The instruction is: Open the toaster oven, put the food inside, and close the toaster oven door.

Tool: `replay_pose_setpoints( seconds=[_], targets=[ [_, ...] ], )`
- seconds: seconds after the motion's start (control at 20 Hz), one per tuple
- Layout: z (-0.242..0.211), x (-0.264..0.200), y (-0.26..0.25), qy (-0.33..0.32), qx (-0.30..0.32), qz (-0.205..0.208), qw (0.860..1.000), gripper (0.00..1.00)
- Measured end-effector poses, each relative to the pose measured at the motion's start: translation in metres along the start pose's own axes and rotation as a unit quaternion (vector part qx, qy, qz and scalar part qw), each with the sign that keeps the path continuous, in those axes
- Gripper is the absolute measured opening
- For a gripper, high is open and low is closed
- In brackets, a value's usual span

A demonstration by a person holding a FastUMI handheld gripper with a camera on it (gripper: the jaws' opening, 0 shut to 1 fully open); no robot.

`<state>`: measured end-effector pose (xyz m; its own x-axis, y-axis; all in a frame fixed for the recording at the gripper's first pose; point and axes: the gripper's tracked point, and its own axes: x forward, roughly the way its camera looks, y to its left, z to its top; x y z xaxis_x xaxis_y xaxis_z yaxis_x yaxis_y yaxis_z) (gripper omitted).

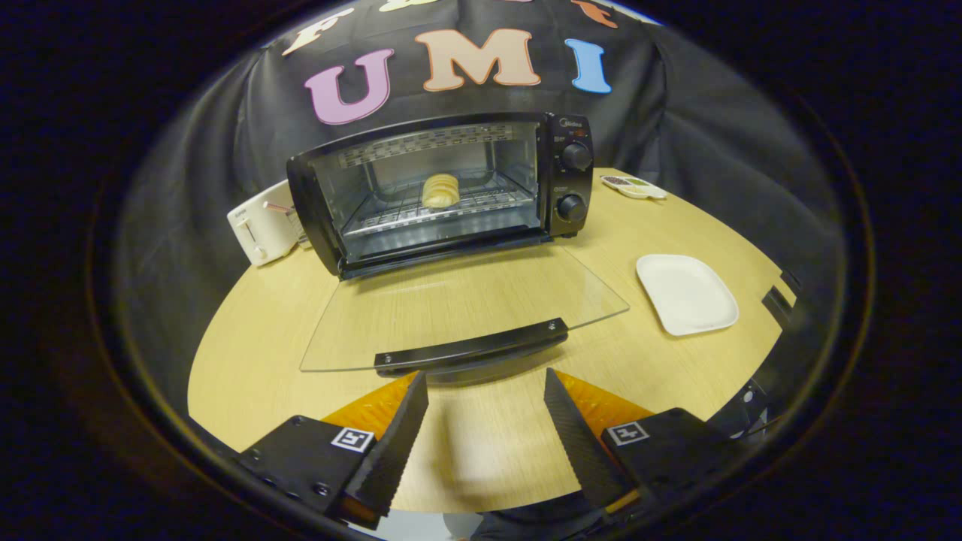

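Food (440, 191) rests inside the open toaster oven (443, 188). The gripper (486, 394), spread and empty, sits just before the door handle (472, 347); closing likely requires lifting it.

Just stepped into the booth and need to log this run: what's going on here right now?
A person is working a handheld gripper at a toaster oven on a wooden table. The glass door is folded down flat, and the food already sits on the rack inside. The gripper is open and empty, just short of the door handle. The white plate to the right is bare. Closing the door is what remains.
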<state>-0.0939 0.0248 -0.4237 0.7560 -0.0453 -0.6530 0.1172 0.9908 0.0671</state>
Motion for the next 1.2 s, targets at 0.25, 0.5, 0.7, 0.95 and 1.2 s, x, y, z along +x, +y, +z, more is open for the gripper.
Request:
replay_pose_setpoints(
  seconds=[0.25, 0.5, 0.7, 0.95, 1.2],
  targets=[
    [0.004, -0.001, 0.001, 0.001, -0.019, 0.011, 1.000, 0.95],
    [0.017, -0.007, 0.003, -0.023, -0.028, 0.023, 0.999, 0.95],
    [0.034, -0.014, 0.006, -0.049, -0.019, 0.040, 0.998, 0.94],
    [0.081, -0.024, 0.017, -0.113, 0.015, 0.067, 0.991, 0.95],
    [0.115, -0.022, 0.030, -0.146, 0.010, 0.082, 0.986, 0.95]
  ],
)
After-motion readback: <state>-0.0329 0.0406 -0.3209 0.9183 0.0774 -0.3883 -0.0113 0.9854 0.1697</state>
